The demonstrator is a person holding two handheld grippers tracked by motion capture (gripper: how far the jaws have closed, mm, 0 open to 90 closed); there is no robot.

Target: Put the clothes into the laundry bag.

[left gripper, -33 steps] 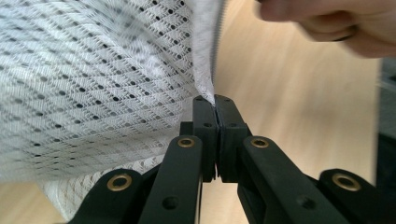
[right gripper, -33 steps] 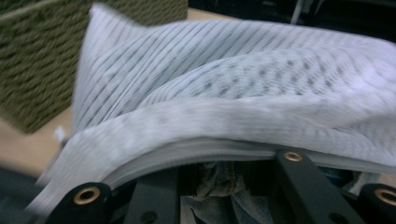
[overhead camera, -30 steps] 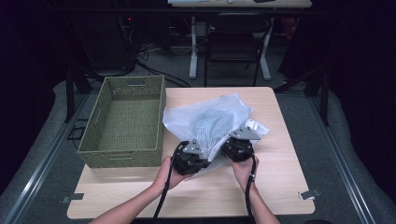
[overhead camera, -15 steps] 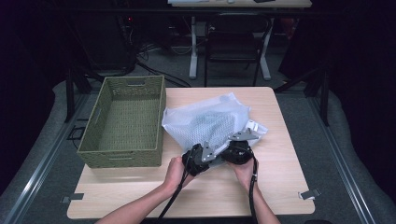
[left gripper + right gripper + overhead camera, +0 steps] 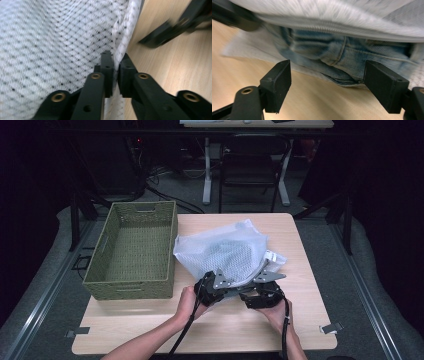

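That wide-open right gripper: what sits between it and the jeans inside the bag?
Only bare wooden table. In the right gripper view, the right gripper has just been opening; nothing is between its jaws, and the jeans peek from the mesh bag just ahead.

One white mesh laundry bag (image 5: pixel 225 252) is lying on one wooden table (image 5: pixel 300 320), and one piece of blue denim clothing (image 5: pixel 342 53) is sitting inside it. One green woven basket (image 5: pixel 132 250) is standing beside the bag. Two grippers are working at the bag's near edge, the left gripper (image 5: pixel 212 287) and the right gripper (image 5: pixel 260 295), each held in one hand.
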